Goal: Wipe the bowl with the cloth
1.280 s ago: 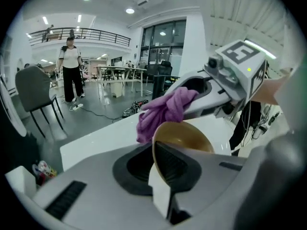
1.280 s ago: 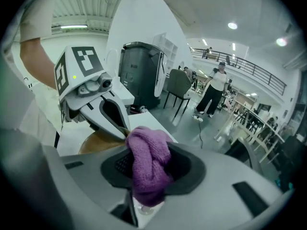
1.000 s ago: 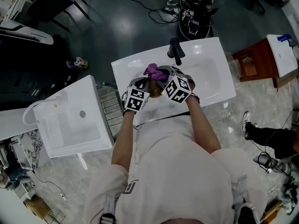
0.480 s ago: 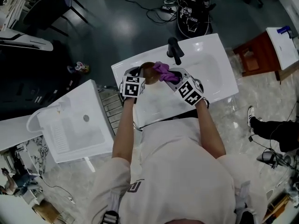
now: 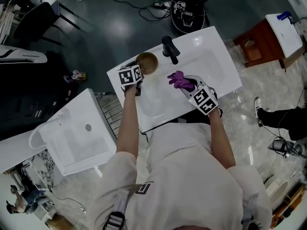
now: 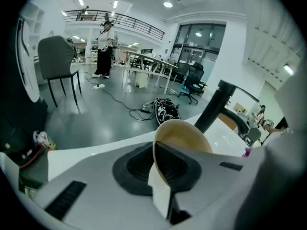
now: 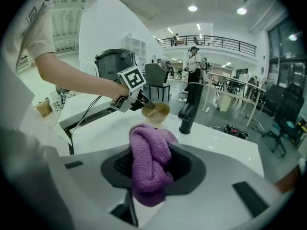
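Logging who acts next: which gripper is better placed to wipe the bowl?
Right. The right gripper is shut on the purple cloth, clear of the bowl; the left gripper is clamped on the bowl's rim, so it only steadies it.

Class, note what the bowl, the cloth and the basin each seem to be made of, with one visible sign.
Bowl: probably wood or bamboo, perhaps plastic. It is smooth, tan-brown and thin-walled, and no grain can be made out.
Cloth: purple terry or microfibre, with a fuzzy pile and soft folds.
Basin: likely glazed ceramic or similar, glossy white with sharp light reflections.
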Available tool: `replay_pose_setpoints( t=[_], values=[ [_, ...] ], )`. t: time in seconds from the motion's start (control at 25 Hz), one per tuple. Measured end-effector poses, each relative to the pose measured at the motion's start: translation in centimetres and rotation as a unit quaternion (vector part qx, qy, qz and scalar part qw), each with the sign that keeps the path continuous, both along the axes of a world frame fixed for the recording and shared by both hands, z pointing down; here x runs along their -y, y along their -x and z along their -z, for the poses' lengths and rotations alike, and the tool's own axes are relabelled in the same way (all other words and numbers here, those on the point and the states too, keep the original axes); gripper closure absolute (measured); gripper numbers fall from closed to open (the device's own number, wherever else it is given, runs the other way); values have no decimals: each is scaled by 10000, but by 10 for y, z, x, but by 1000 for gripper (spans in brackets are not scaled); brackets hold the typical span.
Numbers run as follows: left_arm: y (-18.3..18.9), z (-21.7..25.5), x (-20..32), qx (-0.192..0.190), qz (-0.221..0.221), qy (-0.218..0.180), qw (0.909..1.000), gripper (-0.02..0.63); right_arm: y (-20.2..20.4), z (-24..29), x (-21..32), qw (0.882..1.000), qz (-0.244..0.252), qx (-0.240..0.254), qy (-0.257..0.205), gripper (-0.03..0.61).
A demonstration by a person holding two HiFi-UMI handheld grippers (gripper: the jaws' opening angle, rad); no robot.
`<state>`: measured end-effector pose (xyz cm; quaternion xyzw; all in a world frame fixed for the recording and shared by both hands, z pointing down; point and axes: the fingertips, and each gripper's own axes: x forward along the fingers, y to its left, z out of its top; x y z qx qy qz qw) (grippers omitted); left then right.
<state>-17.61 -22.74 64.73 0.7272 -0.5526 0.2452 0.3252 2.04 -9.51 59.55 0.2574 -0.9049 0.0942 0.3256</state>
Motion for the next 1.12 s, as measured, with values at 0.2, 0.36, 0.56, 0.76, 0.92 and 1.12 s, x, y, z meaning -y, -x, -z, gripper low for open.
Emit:
replay_pose_setpoints(
  t=[0.2,0.36,0.56,0.76,0.92,1.12],
  values=[
    [7,-13,4,-564,607,269,9962,596,-14,-2,-7,9998,-170,-55,58,456],
    [10,-15,5,-892,896,302,9915,590,-18,-1,-7,9998,-192,-91,1,456],
    [10,-11,10,-1081,982,235,9890,554,-14,0,-2,9995,-305,47,-15,456],
    [23,-2,5,-1072,1220,54,9867,503,-14,1,-2,9992,-380,103,1,456],
    [30,18,-11,-646,1286,-228,9893,495,-23,0,9,9953,-881,366,141,456],
    [17,38,-52,-237,1314,-521,9897,495,-27,-9,23,9898,-1211,588,461,456]
  ],
)
